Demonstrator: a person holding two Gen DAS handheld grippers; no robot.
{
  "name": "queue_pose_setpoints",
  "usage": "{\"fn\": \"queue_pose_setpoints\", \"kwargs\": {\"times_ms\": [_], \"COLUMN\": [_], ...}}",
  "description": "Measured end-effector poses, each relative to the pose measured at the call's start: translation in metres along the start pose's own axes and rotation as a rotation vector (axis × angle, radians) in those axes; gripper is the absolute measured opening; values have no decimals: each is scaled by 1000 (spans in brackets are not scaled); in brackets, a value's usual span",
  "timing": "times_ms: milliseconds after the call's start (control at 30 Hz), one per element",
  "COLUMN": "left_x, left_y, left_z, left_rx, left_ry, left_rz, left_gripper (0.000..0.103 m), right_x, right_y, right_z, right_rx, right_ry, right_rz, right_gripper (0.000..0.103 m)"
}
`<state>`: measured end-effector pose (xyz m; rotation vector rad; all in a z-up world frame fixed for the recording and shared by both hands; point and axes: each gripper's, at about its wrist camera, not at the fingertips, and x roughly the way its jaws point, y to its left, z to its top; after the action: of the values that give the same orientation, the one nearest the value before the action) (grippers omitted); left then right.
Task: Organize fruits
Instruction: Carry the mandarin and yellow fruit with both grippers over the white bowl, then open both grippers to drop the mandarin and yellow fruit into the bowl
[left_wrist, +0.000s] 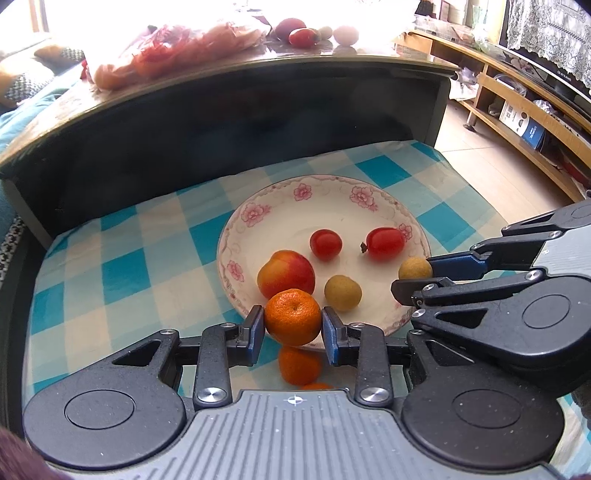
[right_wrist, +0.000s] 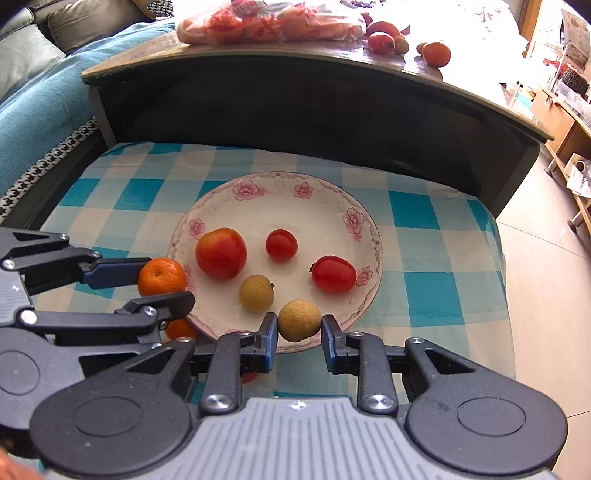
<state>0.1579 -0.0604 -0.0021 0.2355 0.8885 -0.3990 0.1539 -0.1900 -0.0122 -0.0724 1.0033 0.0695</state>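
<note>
Checked blue-and-white cloth covers the low surface (left_wrist: 122, 273), with a dark raised table edge behind it and more fruit lying up there at 12 o'clock. On the cloth sits a floral plate (right_wrist: 295, 188) holding a peach, two red tomatoes and a tan longan. The left claw (left_wrist: 293, 325) is clamped on a mandarin (left_wrist: 293, 317), round, bright orange and dimpled, held at the plate's rim at about 8 o'clock in the right wrist view. The right claw (right_wrist: 299, 328) is closed on a second longan (right_wrist: 299, 320), dull yellow-brown, at the rim near 6 o'clock. Both fruits probably only need carrying inward toward 12 o'clock, and neither has a marked long axis.
</note>
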Motion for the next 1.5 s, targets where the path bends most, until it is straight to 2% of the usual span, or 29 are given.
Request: {"fn": "queue_pose_setpoints", "kwargs": {"times_ms": [400,700,1500], "left_x": [22,30,18], "left_y": [4,5,10], "left_z": [5,5,11], "left_rx": [-32,-39,-68], "left_ry": [35,37,-7], "left_rz": [-38,-23,6], "left_gripper": [41,40,46], "right_x": [20,29,19], "right_y": [-13,-15,-11], "right_z": [10,13,18], "right_rx": [32,31,29], "right_ry": [18,14,-58], "right_rz": [1,5,-33], "right_gripper": [28,28,29]}}
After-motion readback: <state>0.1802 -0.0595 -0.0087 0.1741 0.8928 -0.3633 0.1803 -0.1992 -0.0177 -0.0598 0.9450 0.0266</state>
